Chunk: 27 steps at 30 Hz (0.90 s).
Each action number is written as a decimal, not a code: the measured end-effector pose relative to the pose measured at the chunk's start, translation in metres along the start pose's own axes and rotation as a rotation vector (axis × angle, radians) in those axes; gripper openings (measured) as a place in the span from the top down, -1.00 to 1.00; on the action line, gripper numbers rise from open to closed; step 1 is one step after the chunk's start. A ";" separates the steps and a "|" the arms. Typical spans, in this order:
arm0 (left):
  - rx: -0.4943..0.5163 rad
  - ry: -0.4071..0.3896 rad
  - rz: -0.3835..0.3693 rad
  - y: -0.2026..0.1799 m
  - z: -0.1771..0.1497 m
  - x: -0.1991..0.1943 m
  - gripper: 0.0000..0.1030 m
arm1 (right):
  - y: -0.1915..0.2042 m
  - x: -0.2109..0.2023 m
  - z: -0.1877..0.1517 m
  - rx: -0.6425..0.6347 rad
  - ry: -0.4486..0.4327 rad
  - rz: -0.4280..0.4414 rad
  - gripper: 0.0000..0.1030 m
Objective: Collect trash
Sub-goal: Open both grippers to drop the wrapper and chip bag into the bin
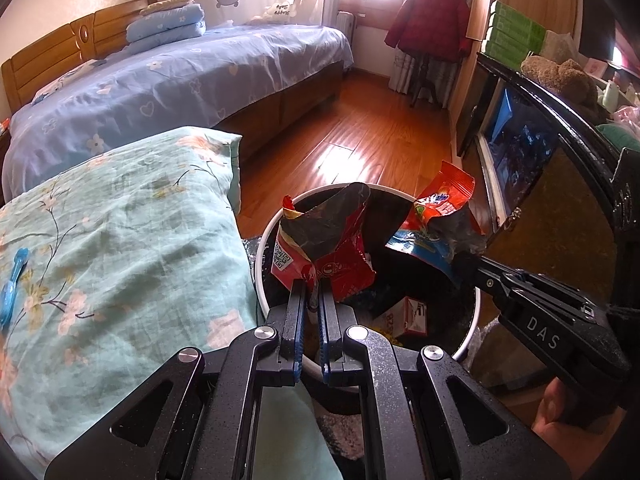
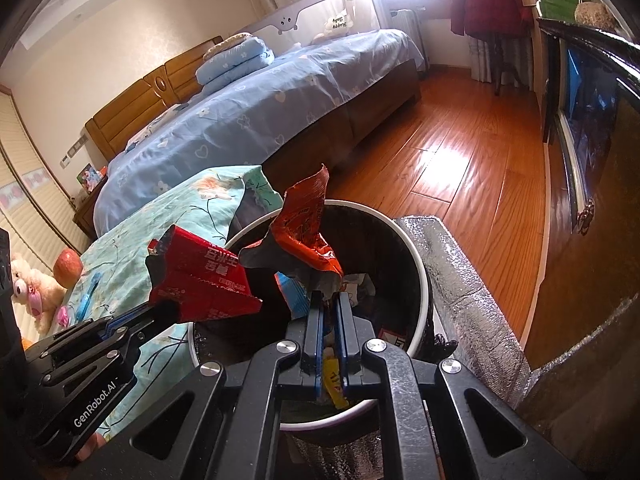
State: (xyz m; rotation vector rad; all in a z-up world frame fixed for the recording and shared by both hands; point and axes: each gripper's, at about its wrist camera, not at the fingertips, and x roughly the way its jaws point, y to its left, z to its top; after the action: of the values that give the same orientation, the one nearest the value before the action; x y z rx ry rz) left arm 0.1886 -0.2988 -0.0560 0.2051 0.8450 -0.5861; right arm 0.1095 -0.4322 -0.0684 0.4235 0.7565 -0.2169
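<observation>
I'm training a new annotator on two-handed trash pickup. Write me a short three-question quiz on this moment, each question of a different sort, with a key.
1. True or false: the left gripper is shut on a red wrapper.
2. Multiple choice: the trash bin stands (A) on the bed, (B) on the floor beside the floral bedding, (C) on the TV cabinet.
3. Fill in: the right gripper holds an orange wrapper above the open ____.

Key: 1 true; 2 B; 3 bin. Both wrappers hang over the bin's mouth, still pinched; other trash already lies inside.
</observation>
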 end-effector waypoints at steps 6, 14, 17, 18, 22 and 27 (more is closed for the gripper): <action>-0.002 0.002 -0.001 -0.001 0.001 0.002 0.90 | 0.000 0.001 0.000 -0.001 0.005 0.002 0.84; -0.006 0.014 -0.005 -0.002 0.001 0.006 0.88 | -0.001 0.005 0.000 -0.007 0.016 -0.006 0.82; -0.008 0.019 -0.007 -0.001 0.001 0.007 0.79 | -0.001 0.005 0.000 -0.007 0.020 -0.011 0.82; -0.010 0.023 -0.005 -0.001 0.001 0.008 0.72 | -0.001 0.005 0.000 -0.005 0.020 -0.010 0.80; -0.025 0.015 0.004 0.005 -0.002 0.001 0.01 | -0.004 0.002 0.001 0.017 0.014 -0.008 0.07; -0.059 -0.006 0.012 0.020 -0.011 -0.013 -0.04 | -0.002 -0.005 0.000 0.024 -0.005 0.007 -0.14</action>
State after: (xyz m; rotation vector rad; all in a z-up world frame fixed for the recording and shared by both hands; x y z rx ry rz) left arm 0.1862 -0.2723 -0.0542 0.1545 0.8537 -0.5500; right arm 0.1049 -0.4337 -0.0652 0.4481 0.7482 -0.2201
